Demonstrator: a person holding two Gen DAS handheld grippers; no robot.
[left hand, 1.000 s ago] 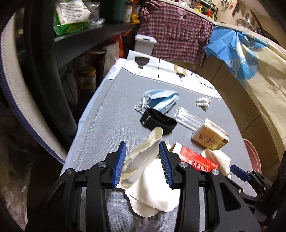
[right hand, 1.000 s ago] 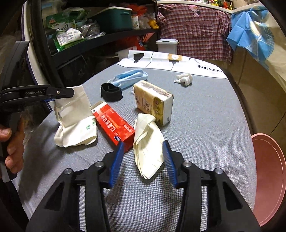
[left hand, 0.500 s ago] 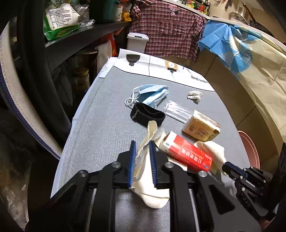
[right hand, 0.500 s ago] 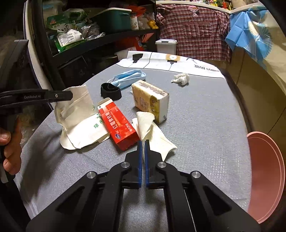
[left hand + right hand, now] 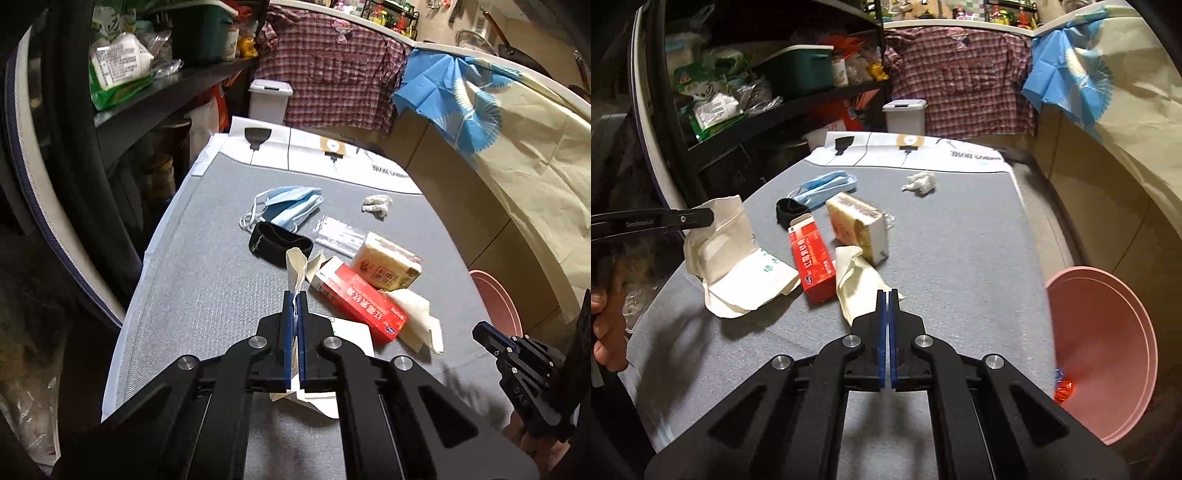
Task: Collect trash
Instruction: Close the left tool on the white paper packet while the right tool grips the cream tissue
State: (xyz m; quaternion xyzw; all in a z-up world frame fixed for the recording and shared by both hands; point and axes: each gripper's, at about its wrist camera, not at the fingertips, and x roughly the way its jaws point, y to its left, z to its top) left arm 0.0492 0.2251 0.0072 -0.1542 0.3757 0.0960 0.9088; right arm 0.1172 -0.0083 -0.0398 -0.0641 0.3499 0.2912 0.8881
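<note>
My left gripper (image 5: 294,294) is shut on a white paper bag (image 5: 295,264), whose top sticks up past the fingertips. In the right wrist view that bag (image 5: 746,266) hangs from the left gripper (image 5: 708,218) with its lower end on the grey table (image 5: 960,258). My right gripper (image 5: 887,292) is shut on a corner of a crumpled cream paper (image 5: 857,280) that lies against a red box (image 5: 812,258) and a yellow tissue pack (image 5: 857,221).
Farther back on the table lie a blue face mask (image 5: 288,206), a black band (image 5: 277,243), a clear wrapper (image 5: 340,236) and a tissue wad (image 5: 376,203). A pink bin (image 5: 1108,350) stands below the table's right edge, a red wrapper (image 5: 1063,391) inside. Shelves line the left.
Both grippers have gone from open to shut, the left on the white bag, the right on the cream paper. Both have since risen a little and drawn back, pulling the papers up.
</note>
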